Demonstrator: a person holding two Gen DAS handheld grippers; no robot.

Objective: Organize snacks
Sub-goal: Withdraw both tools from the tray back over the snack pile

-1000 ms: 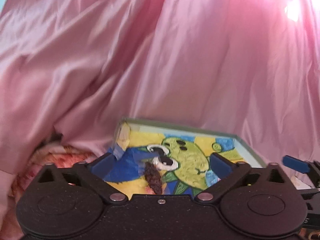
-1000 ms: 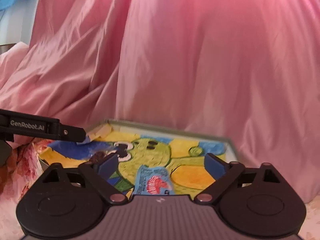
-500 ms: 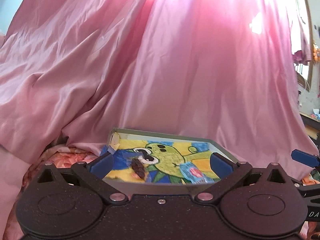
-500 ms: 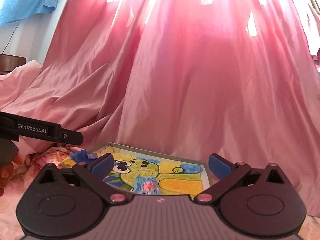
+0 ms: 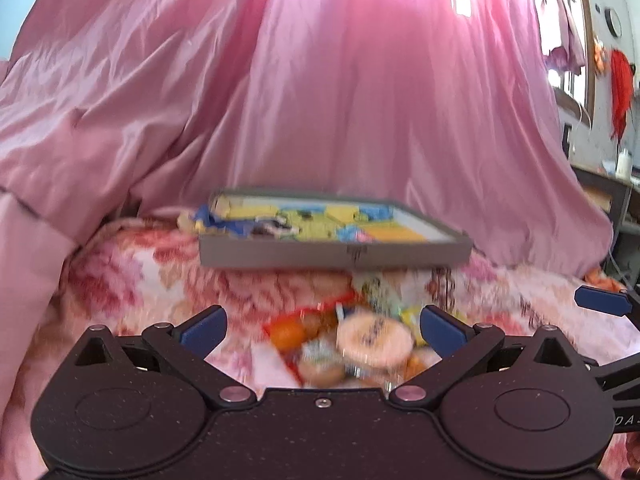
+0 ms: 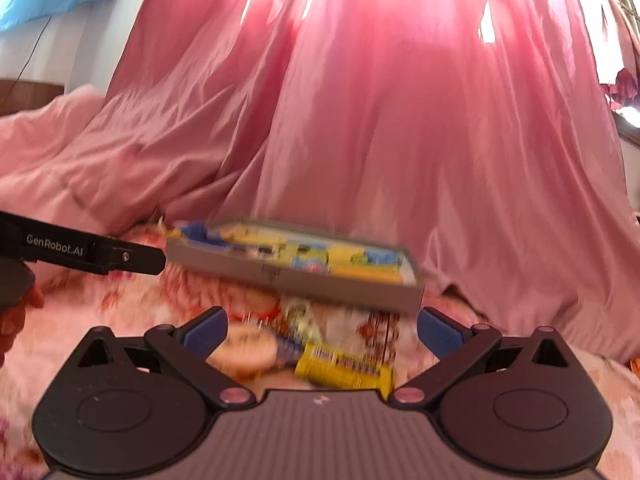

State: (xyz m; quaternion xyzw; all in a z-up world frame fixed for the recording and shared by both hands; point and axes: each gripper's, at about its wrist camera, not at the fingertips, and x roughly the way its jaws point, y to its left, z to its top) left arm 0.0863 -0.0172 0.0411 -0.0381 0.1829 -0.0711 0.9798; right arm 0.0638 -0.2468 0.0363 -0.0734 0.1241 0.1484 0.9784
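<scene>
2 claws (image 5: 320, 330) (image 6: 322, 330) gape level over snacks (image 5: 352, 344).

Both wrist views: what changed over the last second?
Both open grippers, left and right, drew back from the tray, so the loose snack pile on the floral cloth came into view. Nothing was grasped; the tray's contents stayed put.

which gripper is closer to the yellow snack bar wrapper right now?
Right. The right gripper is open with the yellow wrapper lying just ahead between its fingers. The left gripper is open over the round cup and orange packets, further left in the pile.
</scene>
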